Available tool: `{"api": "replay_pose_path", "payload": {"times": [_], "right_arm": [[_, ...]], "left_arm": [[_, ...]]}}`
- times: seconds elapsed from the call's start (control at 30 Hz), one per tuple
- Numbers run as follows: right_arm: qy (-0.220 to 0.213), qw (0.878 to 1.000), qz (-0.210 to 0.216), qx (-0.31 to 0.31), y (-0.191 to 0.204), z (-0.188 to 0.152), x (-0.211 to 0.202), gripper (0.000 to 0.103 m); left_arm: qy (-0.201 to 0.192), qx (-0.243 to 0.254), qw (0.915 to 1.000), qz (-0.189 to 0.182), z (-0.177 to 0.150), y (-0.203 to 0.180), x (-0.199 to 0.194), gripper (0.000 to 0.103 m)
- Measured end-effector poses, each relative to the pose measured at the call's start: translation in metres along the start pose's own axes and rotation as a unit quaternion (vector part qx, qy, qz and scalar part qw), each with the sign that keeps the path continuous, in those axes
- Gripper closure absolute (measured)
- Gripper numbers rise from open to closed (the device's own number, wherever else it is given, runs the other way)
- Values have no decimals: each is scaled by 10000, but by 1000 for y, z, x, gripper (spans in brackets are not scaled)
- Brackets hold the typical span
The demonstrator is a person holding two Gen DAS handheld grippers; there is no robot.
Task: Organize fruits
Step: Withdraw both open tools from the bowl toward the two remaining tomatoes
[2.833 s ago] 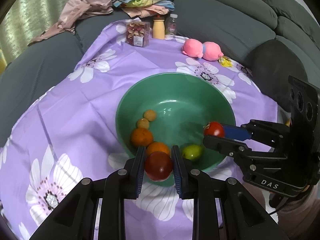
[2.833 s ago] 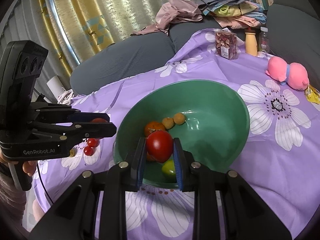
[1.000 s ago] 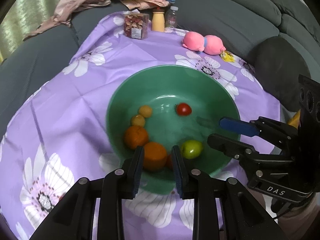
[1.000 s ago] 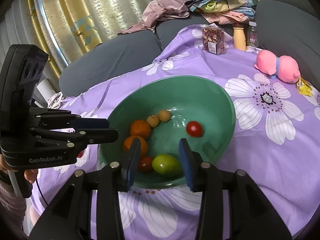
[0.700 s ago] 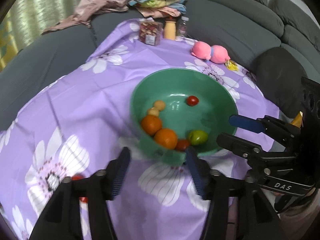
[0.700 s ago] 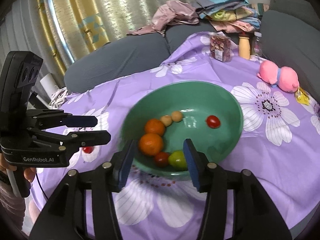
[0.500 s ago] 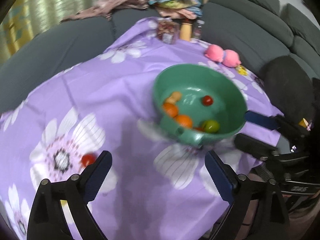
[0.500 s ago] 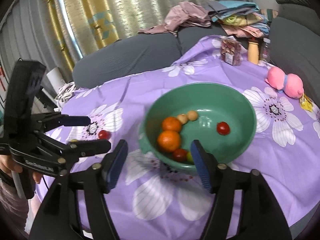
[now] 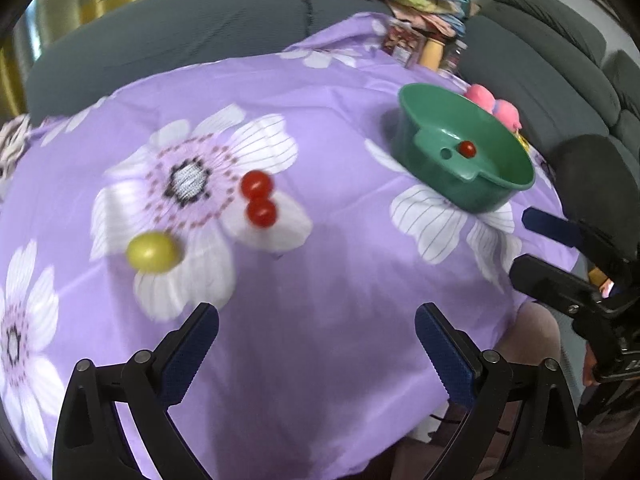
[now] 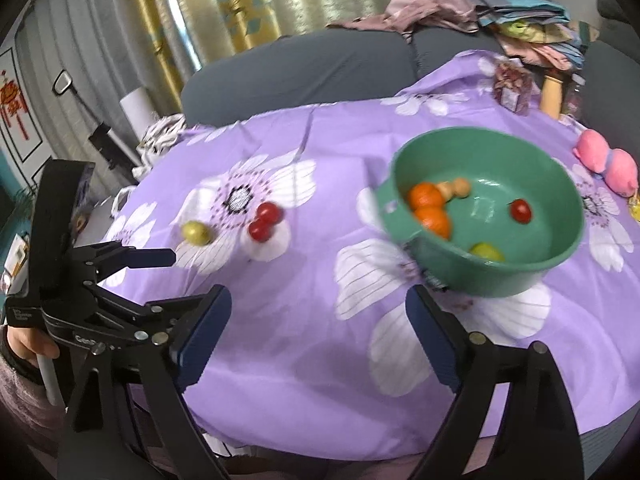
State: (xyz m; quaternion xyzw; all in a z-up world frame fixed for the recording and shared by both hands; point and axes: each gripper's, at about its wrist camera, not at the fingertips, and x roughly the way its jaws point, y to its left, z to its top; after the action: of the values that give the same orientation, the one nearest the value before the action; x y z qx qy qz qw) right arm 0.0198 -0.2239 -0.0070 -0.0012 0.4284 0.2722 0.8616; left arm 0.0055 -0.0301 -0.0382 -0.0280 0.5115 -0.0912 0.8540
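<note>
A green bowl on the purple flowered cloth holds two oranges, a small red tomato, a green fruit and small brownish fruits. Left of the bowl, two red tomatoes and a yellow-green fruit lie loose on the cloth. My left gripper hovers near the table's front edge below them, jaws opening wide with nothing between. The jaws of my right gripper are opening too, empty, in front of the bowl. The picture is motion-blurred.
A pink plush toy, a snack jar and a bottle stand at the back of the table. A grey sofa with piled clothes wraps around it. A person's hand holds the left gripper.
Both grippers dropped their red tomatoes into the bowl, opened wide and swung left, away from the bowl. The loose tomatoes and yellow-green fruit have come into view.
</note>
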Motion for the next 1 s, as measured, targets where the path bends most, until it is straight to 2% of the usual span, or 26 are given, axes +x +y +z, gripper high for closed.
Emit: {"api": "replay_pose_path", "payload": {"times": [0.23,0.53,1.0], "right_arm": [[74,9996,213,-152,23,-9,7,13],[38,9995,255,-178,34,-21,10,13],[-54,9994,262,-212,45,-28,9,13]], "left_arm": [[-277,-302,9992,-36,-26,15,-24,4],[-703,-259,9971,-94,-42,14,-39,4],[-714,-171,9972,-157,-63,9,-39,4]]}}
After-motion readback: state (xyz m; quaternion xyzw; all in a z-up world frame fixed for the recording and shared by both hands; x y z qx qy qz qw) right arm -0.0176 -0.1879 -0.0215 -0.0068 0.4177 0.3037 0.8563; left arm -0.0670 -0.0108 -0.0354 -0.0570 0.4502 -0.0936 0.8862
